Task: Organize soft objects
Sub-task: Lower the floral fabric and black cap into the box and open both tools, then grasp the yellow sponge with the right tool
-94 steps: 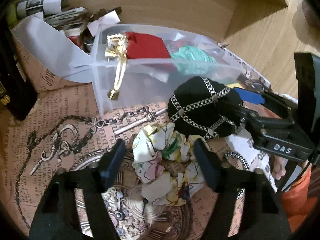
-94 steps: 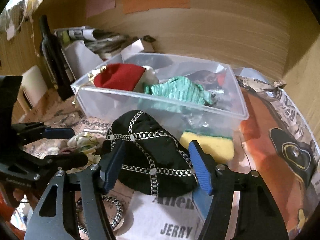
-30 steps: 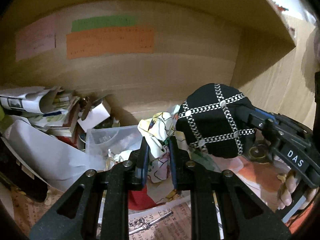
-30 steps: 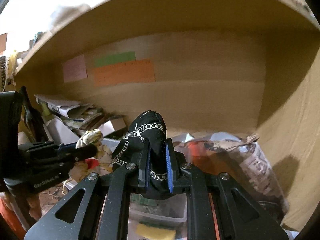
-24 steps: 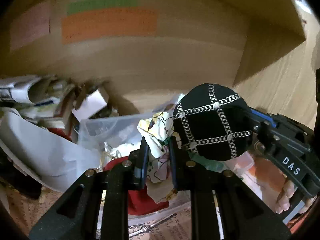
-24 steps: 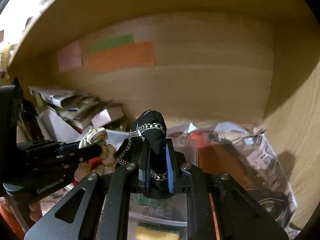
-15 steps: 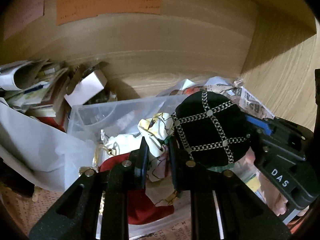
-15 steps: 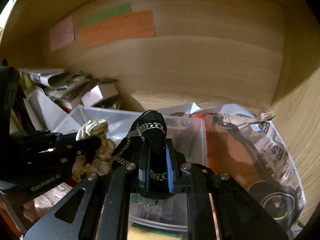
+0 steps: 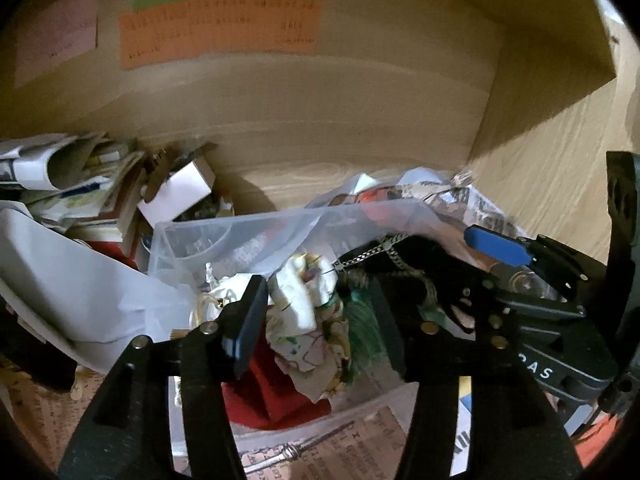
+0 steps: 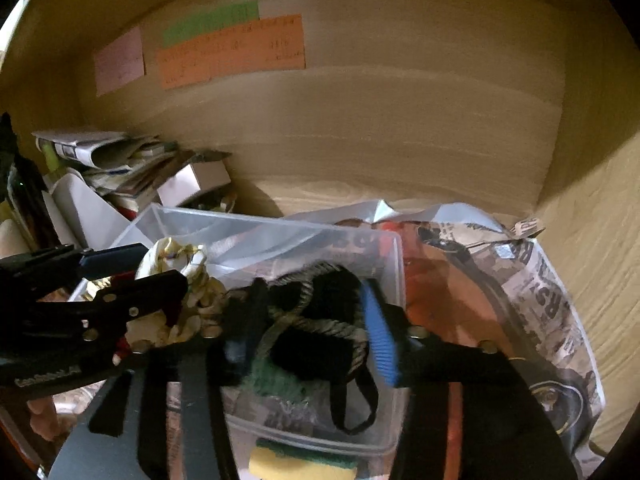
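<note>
Both sets of jaws, clamped half a second ago, are now spread wide above the clear bin (image 10: 394, 264). Released inside it are the floral scrunchie (image 9: 304, 312), off the left gripper (image 9: 316, 316), and the black chain-trimmed cap (image 10: 320, 320), off the right gripper (image 10: 308, 328) (both lie atop the green cloth). Clear room is judged above the bin's rim; the grippers crowd each other.

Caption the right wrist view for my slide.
Open right claw releasing the black chain-trimmed pouch into the clear plastic bin.
</note>
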Motion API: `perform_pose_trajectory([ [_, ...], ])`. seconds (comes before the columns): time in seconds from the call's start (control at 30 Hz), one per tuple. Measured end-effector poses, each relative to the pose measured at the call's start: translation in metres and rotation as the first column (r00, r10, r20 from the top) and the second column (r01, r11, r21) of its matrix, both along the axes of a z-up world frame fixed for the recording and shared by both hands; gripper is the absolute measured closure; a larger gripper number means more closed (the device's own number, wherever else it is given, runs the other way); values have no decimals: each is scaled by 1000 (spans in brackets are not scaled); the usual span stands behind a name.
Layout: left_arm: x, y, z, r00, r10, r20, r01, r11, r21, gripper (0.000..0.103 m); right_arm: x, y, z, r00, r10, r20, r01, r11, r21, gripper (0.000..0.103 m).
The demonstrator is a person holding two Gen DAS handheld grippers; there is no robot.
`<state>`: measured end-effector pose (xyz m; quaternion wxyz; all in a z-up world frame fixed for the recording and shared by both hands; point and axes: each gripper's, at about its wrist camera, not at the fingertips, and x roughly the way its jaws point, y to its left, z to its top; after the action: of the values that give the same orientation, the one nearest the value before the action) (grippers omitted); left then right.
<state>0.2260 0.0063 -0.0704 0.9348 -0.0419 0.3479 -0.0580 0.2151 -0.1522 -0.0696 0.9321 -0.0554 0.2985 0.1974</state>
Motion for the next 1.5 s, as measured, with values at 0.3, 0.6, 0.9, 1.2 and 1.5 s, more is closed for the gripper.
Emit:
perform_pose_trajectory([
  [0.3,-27,-1,31,996,-4,92,6,1000,-16,35,-40,-5,32,994,19,111,-21,1000,20,30],
  [0.6,-64,-2,36,990,-33,141,36,999,-19,21,-72,-23,30,991,13,135,-18,999,35,25],
  [0.9,-71,-5,6,996,-61,62,64,997,-39,20,-62,-25,-30,998,18,-67,-16,1000,23,25],
  [1.2,-76,-5,-13,998,-69,12,69,997,-39,20,-43,-12,-65,981,39,-193,-44,999,-21,25],
  [1.5,-93,-19,-21,995,-103,-3,103,994,-24,20,-56,-16,-58,990,29,-139,-33,999,-25,46],
])
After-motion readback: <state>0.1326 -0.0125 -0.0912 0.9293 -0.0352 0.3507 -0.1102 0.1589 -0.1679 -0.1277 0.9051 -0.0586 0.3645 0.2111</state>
